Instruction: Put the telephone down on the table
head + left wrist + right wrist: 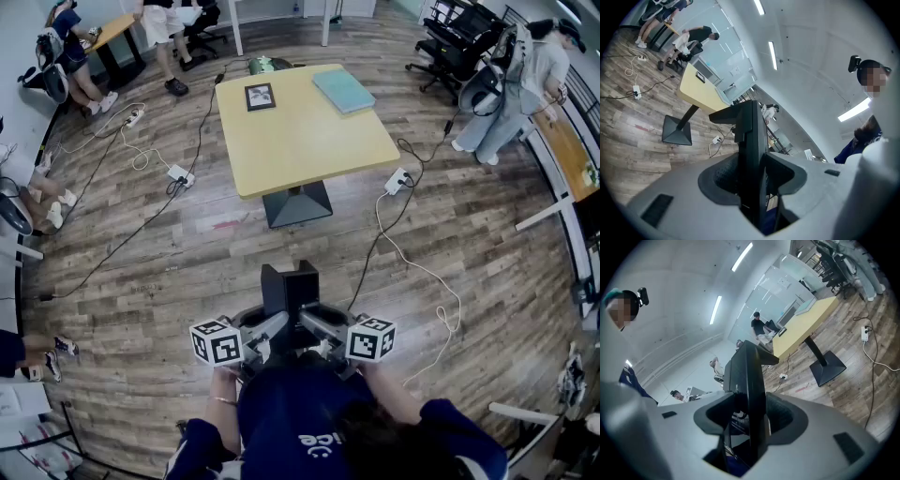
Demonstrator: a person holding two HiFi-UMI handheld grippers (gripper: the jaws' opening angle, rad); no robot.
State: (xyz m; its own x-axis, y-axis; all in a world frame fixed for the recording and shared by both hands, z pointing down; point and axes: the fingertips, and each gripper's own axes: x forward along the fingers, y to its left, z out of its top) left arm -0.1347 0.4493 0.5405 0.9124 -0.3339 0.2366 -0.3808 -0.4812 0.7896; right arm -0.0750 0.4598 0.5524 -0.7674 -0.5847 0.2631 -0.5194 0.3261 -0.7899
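As I hold the phone (290, 284) up near my body, my left gripper (274, 328) and right gripper (317, 326) each clamp it from their own side; the table (309, 131) stands far ahead.

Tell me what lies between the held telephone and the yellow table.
In the head view, only bare wooden floor lies between the telephone and the table; the table's black base stands at the far end of that stretch.
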